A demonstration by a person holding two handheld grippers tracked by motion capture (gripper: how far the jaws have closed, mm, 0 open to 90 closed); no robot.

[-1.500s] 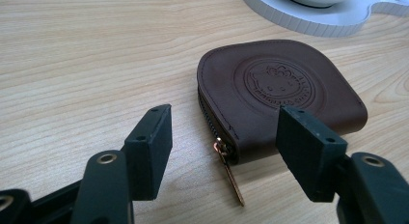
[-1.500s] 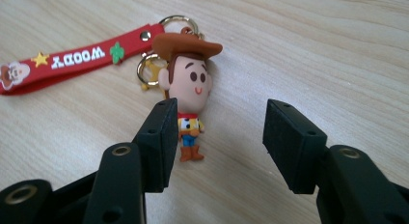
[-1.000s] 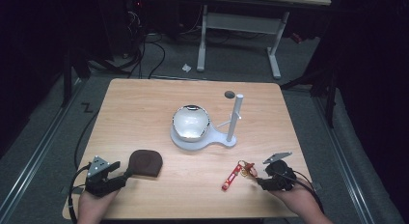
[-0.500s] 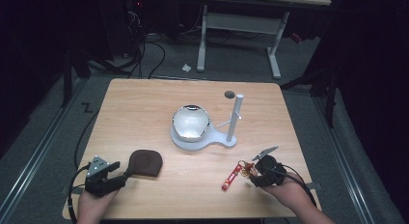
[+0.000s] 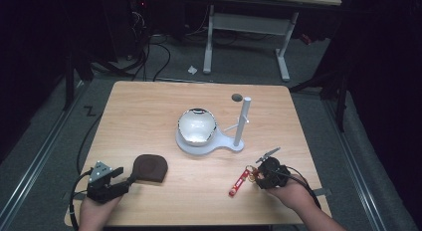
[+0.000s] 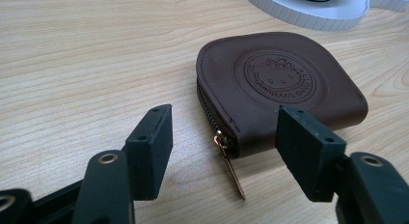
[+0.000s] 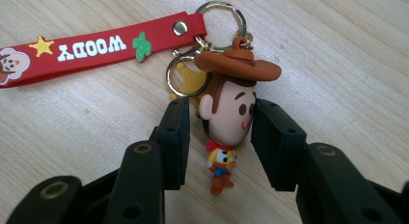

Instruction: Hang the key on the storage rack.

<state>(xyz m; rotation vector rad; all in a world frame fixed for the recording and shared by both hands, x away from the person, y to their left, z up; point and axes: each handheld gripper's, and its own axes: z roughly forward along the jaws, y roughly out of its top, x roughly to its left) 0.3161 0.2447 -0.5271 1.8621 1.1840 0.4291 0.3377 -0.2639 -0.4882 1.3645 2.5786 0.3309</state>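
High view: left gripper (image 5: 130,179) sits at the near-left of the table (image 5: 149,106), jaw tips just at the near edge of the brown coin pouch (image 5: 151,168). Right gripper (image 5: 260,176) is at the near-right, tips on the end of the red keychain (image 5: 241,180). White stand (image 5: 238,125) with a shiny bowl (image 5: 197,126) sits mid-table, well apart from both.

Left gripper view: jaws wide, nothing gripped. Pouch (image 6: 279,86) lies flat on the wood; its zipper pull (image 6: 230,163) points into the gap between the jaws, and the right pad overlaps the pouch's near edge, contact unclear.

Right gripper view: jaws have just been closing and now stand narrow around the cowboy figure's head (image 7: 230,113). The pads look right up against its sides, so reading it as gripped. Figure hangs off a gold ring (image 7: 219,14) with a red strap (image 7: 103,45) lying flat on the table off to the left.
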